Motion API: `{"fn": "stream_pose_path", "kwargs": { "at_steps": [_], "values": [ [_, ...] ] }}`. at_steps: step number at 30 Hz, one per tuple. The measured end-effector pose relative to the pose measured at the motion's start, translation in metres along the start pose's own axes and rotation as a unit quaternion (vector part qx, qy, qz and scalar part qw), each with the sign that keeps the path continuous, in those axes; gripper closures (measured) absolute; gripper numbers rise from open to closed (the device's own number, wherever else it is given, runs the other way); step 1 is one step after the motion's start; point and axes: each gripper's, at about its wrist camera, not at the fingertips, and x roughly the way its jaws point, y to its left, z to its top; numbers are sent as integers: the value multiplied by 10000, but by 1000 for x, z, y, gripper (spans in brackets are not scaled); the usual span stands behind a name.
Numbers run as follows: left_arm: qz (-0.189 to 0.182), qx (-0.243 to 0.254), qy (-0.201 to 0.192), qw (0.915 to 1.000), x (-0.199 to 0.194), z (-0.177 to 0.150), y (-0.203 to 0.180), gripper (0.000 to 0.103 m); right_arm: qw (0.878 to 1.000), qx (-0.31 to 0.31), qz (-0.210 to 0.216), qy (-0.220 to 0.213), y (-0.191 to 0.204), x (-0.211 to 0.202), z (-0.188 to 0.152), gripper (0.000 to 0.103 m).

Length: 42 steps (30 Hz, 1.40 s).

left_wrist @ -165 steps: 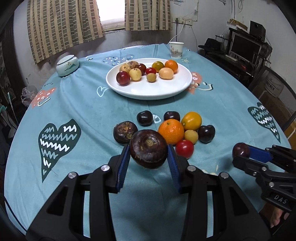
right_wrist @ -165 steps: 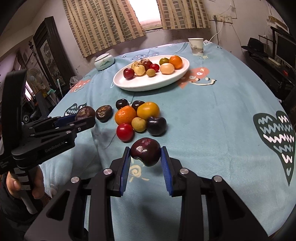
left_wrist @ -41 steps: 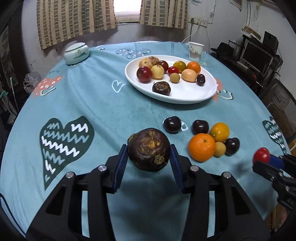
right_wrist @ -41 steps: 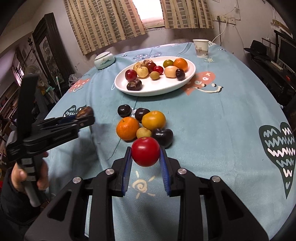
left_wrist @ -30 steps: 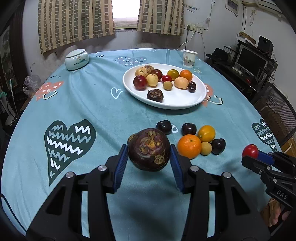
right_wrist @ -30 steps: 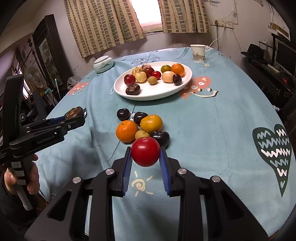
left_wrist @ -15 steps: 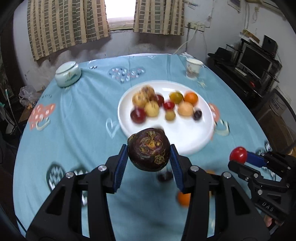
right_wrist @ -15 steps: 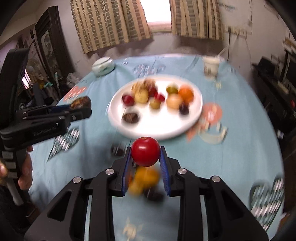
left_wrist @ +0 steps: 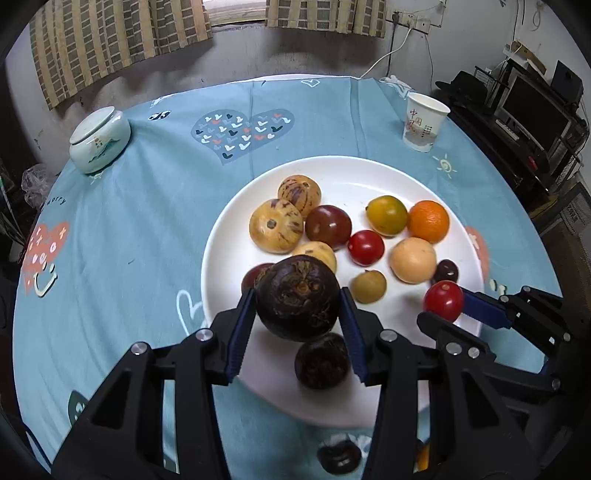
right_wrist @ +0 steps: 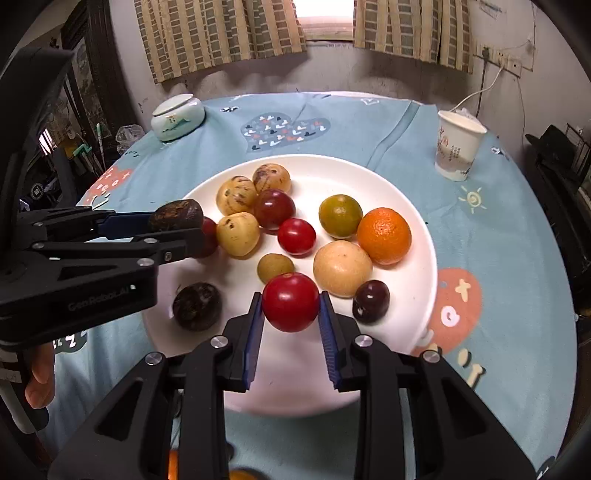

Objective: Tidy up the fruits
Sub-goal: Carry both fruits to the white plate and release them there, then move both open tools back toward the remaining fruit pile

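A plate (right_wrist: 424,236) of fruit sits mid-table, a paper cup (right_wrist: 458,146) behind-right, a lidded jar (right_wrist: 177,116) behind-left.

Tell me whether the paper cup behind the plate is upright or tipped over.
Upright. The paper cup stands on its narrow base on the tablecloth, open rim facing up, beyond the white plate. Whether it holds anything cannot be told.

I see both views sharp and evenly lit, without motion blur. Daylight glows blown-out at the window behind the striped beige curtains (right_wrist: 221,33). The round white ceramic plate (left_wrist: 369,173) reads bright, with soft shadows beneath the fruit. Fisheye bending darkens the corners.
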Motion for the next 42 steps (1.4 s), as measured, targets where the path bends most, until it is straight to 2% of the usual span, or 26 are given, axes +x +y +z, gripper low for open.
{"fn": "stream_pose_path", "kwargs": {
  "at_steps": [7, 8, 10, 14, 15, 17, 18, 20, 23, 25, 28, 30, 33, 38, 40, 42],
  "values": [
    [37, 19, 69, 10000, 12, 3, -2, 55, 9999, -30, -5, 125, 5, 16, 0, 73],
    [64, 18, 65, 10000, 12, 3, -2, 45, 9999, -47, -83, 107, 7, 17, 1, 73],
    [175, -30, -10, 9998, 8, 4, -1, 33, 9995, -102, -292, 113, 9, 19, 3, 73],
    [157, -95, -273, 9995, -17, 4, 4, 29, 9990, -154, -405, 63, 9, 9, 1, 72],
    [181, -148, -370, 9990, -28, 3, 7, 28, 9988, -170, -451, 36, 9, 5, 2, 62],
    [160, -272, -459, 9984, -42, 0, 12, 22, 9985, -203, -495, -99, 10, -3, 3, 26],
    [139, -334, -496, 9981, -49, -3, 14, 22, 9975, -259, -534, -370, 13, -12, 3, 21],
    [123, -412, -543, 9976, -63, -11, 17, 22, 9960, -371, -666, -475, 17, -18, 6, 17],
    [123, -507, -695, 9962, -91, -32, 24, 21, 9960, -267, -622, -576, 16, -34, 4, 17],
    [166, -579, -807, 9949, -106, -46, 28, 17, 9958, -232, -604, -640, 17, -53, -1, 17],
    [164, -556, -934, 9939, -125, -77, 31, 12, 9948, -345, -697, -660, 26, -82, -21, 16],
    [171, -487, -968, 9940, -132, -97, 29, 11, 9939, -445, -782, -640, 33, -98, -42, 11],
    [155, -473, -939, 9943, -138, -129, 26, 8, 9960, -468, -623, -445, 42, -115, -88, 11],
    [0, -511, -954, 9941, -145, -187, 16, 8, 9976, -158, -550, -400, 51, -132, -162, 11],
    [17, -497, -963, 9941, -144, -207, 10, 8, 9965, 40, -631, -540, 51, -137, -183, 11],
    [63, -395, -921, 9949, -142, -218, 3, 8, 9956, 124, -748, -547, 49, -136, -191, 11]
  ]
}}
